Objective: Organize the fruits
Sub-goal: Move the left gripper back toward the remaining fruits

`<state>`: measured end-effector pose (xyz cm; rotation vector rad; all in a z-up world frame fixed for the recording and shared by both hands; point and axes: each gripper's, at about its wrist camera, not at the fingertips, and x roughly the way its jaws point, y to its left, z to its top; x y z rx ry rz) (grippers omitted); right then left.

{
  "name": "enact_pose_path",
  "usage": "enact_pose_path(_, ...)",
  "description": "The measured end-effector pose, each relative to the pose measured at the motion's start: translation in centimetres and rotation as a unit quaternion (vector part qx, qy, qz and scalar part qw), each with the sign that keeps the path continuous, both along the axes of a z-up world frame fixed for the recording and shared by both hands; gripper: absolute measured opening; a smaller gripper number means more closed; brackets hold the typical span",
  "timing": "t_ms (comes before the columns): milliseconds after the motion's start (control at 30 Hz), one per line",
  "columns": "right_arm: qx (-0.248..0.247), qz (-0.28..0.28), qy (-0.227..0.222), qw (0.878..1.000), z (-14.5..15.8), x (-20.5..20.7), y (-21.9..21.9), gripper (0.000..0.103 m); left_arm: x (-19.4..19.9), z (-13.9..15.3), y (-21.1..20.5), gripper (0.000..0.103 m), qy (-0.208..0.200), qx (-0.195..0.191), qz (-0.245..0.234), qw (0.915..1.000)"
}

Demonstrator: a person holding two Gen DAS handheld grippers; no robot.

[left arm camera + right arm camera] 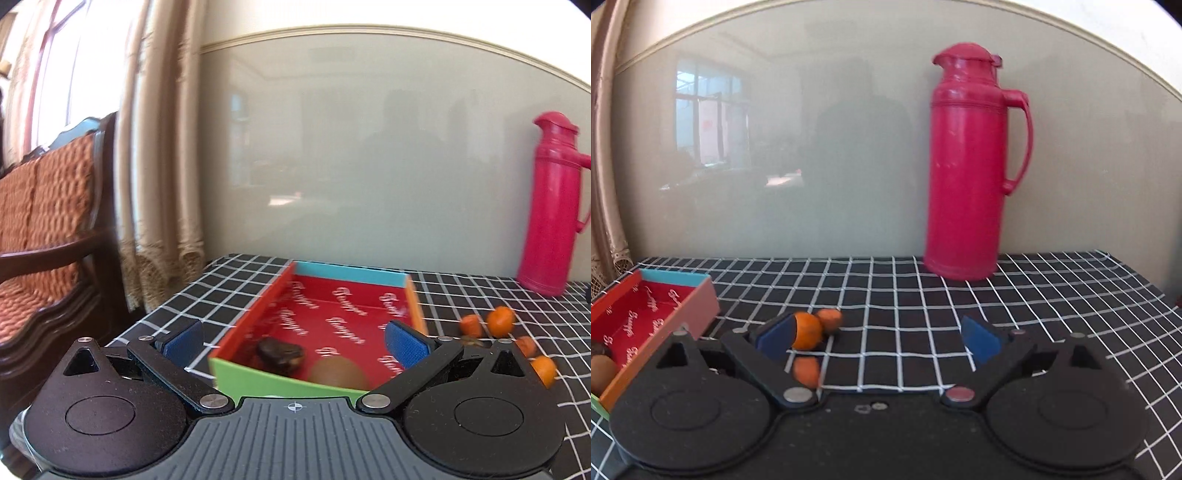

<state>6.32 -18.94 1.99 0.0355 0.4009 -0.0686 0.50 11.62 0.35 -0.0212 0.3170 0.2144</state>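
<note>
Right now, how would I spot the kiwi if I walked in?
Find the tall pink thermos on the checked tablecloth, then look left to the open red box. The kiwi lies in its near corner, round and fuzzy brown, beside a darker, lumpier fruit.

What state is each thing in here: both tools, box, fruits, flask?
Left tool: open, empty.
Right tool: open, empty.
Box: lidless, holds two fruits.
Brown fruit: inside box.
Dark fruit: inside box.
Orange fruits: loose on the tablecloth.
Pink flask: upright, lid shut.
</note>
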Motion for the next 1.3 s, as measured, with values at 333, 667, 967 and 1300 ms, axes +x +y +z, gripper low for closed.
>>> enact_pose_path(333, -0.02, -0.037, -0.009, 0.999, -0.2, -1.9, -3.9, 0.095, 1.4, -0.4, -6.7, 0.103, 0.008, 0.006, -0.079, 0.9968)
enact_pose_path(667, -0.03, -0.07, 0.003, 0.997, -1.2, -2.8, -7.5, 0.095, 1.5, -1.3, -13.1, 0.103, 0.023, 0.028, -0.161, 0.9864)
enact_pose_path(967, -0.033, -0.089, 0.004, 0.995, -1.5, -3.5, -9.6, 0.095, 2.9, -2.6, -16.7, 0.103, 0.071, 0.043, -0.194, 0.9775)
enact_pose_path(1300, -0.03, -0.123, 0.011, 0.992, -2.1, -4.3, -12.4, 0.095, 4.7, -3.7, -18.8, 0.1, 0.1, 0.042, -0.178, 0.978)
